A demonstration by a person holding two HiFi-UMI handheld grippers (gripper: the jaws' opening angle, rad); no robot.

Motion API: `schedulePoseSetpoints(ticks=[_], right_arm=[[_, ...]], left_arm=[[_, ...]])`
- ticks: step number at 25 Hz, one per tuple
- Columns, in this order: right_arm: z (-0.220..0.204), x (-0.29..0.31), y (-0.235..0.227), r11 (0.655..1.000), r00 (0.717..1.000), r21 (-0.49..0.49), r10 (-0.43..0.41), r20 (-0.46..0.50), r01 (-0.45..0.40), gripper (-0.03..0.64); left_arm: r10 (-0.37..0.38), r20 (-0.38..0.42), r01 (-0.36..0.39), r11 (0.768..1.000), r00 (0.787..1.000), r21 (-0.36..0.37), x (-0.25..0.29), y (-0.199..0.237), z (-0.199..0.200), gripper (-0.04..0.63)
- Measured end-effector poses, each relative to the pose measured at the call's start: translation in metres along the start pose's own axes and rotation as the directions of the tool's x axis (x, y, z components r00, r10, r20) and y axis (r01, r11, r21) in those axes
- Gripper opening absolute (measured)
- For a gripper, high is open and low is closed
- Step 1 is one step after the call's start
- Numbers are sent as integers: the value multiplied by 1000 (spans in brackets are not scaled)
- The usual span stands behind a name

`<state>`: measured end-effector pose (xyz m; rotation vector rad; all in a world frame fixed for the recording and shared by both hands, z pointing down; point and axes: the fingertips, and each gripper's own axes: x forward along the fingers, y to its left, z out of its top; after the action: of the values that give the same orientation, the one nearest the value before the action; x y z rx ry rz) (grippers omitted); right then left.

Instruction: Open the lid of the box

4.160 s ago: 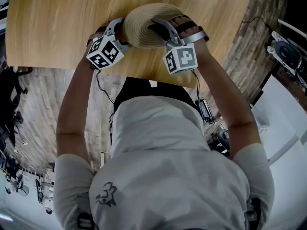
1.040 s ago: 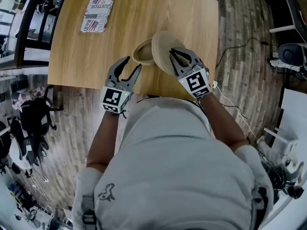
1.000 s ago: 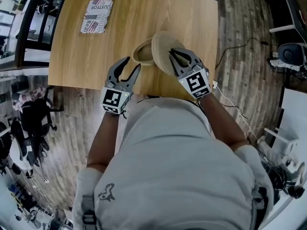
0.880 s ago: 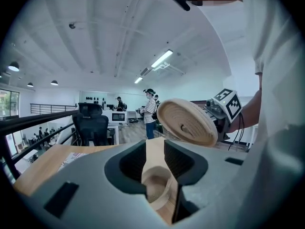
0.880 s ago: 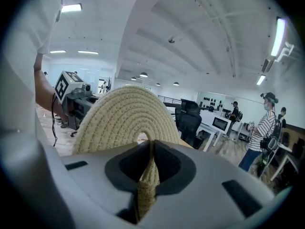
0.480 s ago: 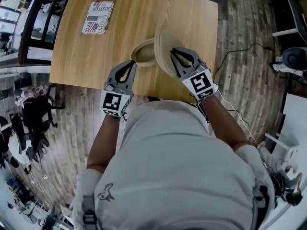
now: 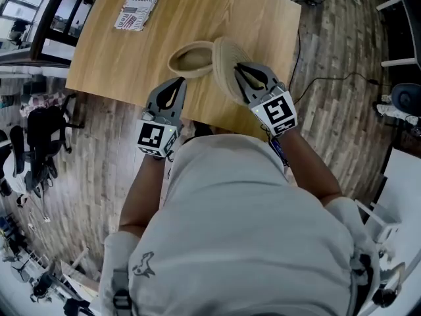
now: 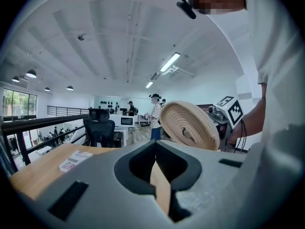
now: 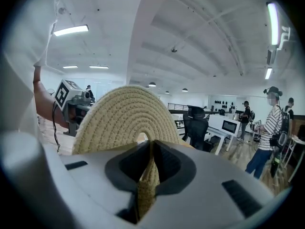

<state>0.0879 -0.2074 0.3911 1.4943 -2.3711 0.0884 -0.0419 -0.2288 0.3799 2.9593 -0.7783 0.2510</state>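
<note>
The round woven box (image 7: 191, 59) sits open on the wooden table (image 7: 125, 51). Its woven lid (image 7: 225, 68) stands on edge just right of the box, lifted clear of it. My right gripper (image 7: 240, 71) is shut on the lid's rim; in the right gripper view the lid (image 9: 126, 116) rises between the jaws of that gripper (image 9: 150, 149). My left gripper (image 7: 179, 83) hovers at the table's near edge, below and left of the box. Its jaws have just closed with nothing between them. In the left gripper view, the left gripper (image 8: 155, 163) sees the lid (image 8: 190, 124) up to its right.
A printed booklet (image 7: 137, 9) lies at the table's far left corner. Wood floor surrounds the table, with a cable (image 7: 316, 78) on the right and a dark chair (image 7: 39, 137) on the left. People and office chairs stand far off.
The left gripper's jaws have gone from open to shut, empty. Both grippers drew back toward the person, and the lid came away from the box rim.
</note>
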Motion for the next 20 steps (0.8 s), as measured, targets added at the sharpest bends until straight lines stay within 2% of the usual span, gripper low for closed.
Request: schedulePoseSetpoints(ticks=[6, 14, 20], right_arm=[[-15, -42, 0, 998, 998, -4, 68, 15, -68, 35], [-39, -76, 5, 989, 989, -8, 145, 36, -144, 35], [-46, -86, 25, 984, 984, -20, 176, 30, -176, 35]], left_arm=[[98, 9, -98, 995, 995, -29, -15, -46, 4, 8], [234, -8, -234, 971, 972, -37, -56, -91, 3, 8], [278, -27, -278, 960, 960, -41, -87, -105, -4, 8]])
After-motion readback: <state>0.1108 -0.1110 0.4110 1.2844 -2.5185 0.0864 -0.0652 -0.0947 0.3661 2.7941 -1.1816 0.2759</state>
